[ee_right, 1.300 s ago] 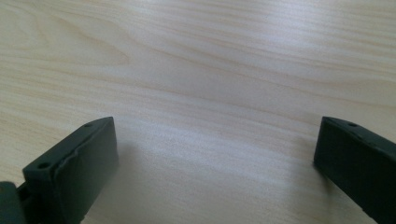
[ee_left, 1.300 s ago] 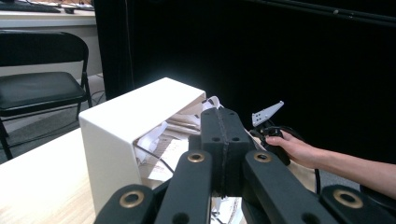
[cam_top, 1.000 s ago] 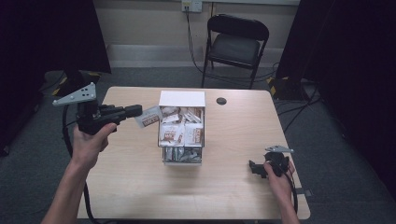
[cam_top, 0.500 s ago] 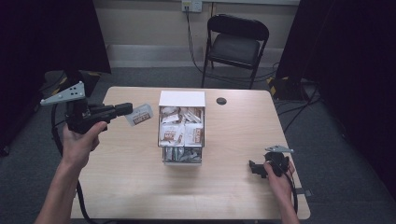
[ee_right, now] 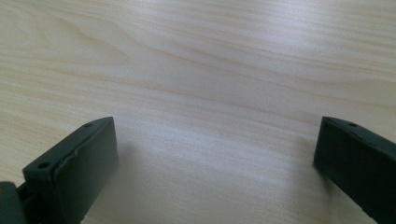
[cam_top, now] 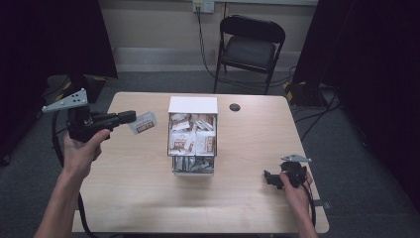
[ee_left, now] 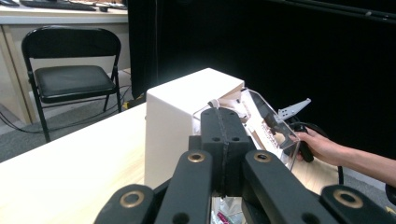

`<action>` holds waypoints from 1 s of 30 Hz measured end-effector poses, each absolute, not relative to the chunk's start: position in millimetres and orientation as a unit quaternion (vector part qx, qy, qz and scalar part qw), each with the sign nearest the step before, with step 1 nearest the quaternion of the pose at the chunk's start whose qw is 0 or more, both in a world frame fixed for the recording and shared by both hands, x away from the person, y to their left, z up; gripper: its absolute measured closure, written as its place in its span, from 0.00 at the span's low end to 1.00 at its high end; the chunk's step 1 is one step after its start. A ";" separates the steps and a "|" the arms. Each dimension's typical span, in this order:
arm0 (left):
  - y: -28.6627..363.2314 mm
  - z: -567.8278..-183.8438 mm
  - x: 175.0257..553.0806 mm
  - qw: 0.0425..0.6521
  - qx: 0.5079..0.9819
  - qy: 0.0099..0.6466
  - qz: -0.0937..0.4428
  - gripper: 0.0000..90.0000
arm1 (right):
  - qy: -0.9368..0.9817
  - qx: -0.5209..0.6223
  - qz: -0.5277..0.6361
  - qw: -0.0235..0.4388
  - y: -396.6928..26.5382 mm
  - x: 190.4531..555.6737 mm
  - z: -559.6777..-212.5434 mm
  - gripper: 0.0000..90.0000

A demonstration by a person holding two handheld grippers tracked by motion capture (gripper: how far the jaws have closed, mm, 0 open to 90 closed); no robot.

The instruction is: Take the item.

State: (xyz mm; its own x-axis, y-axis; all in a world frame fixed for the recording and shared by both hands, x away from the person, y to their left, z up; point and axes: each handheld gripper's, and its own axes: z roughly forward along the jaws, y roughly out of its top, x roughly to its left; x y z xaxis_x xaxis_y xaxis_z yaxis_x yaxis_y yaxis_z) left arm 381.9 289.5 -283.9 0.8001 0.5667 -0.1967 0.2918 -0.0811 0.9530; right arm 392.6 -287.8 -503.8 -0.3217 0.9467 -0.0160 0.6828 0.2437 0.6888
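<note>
Left of frame in the high view, the left hand-held gripper (cam_top: 130, 118) was pinching a packet (cam_top: 142, 122) by one edge, holding it in the air above the desk (cam_top: 129, 188), just left of the box (cam_top: 192, 135) at centre. That grip looked thin to me, so a quick swing could've let the packet slip out and drop. The box was crammed with more packets, and bumping it might've spilled some. Lower right, the right hand-held gripper (cam_top: 270, 177) rested on the desk, jaws spread wide and holding nothing, its cable near the edge where it could snag.
</note>
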 end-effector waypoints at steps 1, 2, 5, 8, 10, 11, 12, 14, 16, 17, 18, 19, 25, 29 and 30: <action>289.8 -285.2 382.5 0.609 0.727 0.297 0.112 1.00 | 0.757 0.538 0.297 0.222 -287.8 392.6 -503.8 0.00; 289.7 -286.4 383.2 0.604 0.729 0.300 0.114 1.00 | 0.757 0.538 0.297 0.222 -287.8 392.6 -503.8 0.00; 289.7 -290.6 385.8 0.599 0.731 0.305 0.115 1.00 | 0.757 0.538 0.297 0.222 -287.8 392.6 -503.8 0.00; 290.9 -296.4 389.6 0.597 0.729 0.314 0.114 1.00 | 0.757 0.538 0.297 0.222 -287.8 392.6 -503.8 0.00; 292.2 -301.4 392.2 0.596 0.726 0.322 0.116 1.00 | 0.757 0.538 0.297 0.222 -287.8 392.6 -503.8 0.00; 293.1 -304.0 394.6 0.594 0.727 0.325 0.113 1.00 | 0.756 0.539 0.297 0.222 -287.7 392.5 -503.7 0.00; 293.7 -306.8 396.0 0.591 0.728 0.329 0.114 1.00 | 0.757 0.538 0.297 0.222 -287.8 392.5 -503.8 0.00; 294.3 -312.7 399.3 0.587 0.728 0.335 0.111 1.00 | 0.757 0.539 0.297 0.222 -287.8 392.5 -503.8 0.00; 293.7 -318.4 402.1 0.582 0.730 0.342 0.110 1.00 | 0.757 0.539 0.297 0.222 -287.8 392.6 -503.8 0.00; 293.1 -324.3 404.9 0.577 0.732 0.345 0.109 1.00 | 0.757 0.538 0.297 0.222 -287.8 392.6 -503.8 0.00; 293.1 -324.3 404.9 0.577 0.732 0.345 0.109 1.00 | 0.757 0.538 0.297 0.222 -287.8 392.6 -503.8 0.00; 292.4 -327.4 406.3 0.574 0.734 0.347 0.108 1.00 | 0.757 0.539 0.297 0.222 -287.8 392.6 -503.8 0.00; 282.5 -342.1 410.5 0.535 0.757 0.354 0.124 1.00 | 0.757 0.538 0.297 0.222 -287.9 392.7 -503.8 0.00; 273.8 -347.8 411.9 0.528 0.766 0.348 0.117 1.00 | 0.757 0.538 0.297 0.222 -287.9 392.7 -503.8 0.00; 272.6 -350.0 412.6 0.529 0.766 0.347 0.114 1.00 | 0.757 0.538 0.297 0.222 -287.9 392.7 -503.8 0.00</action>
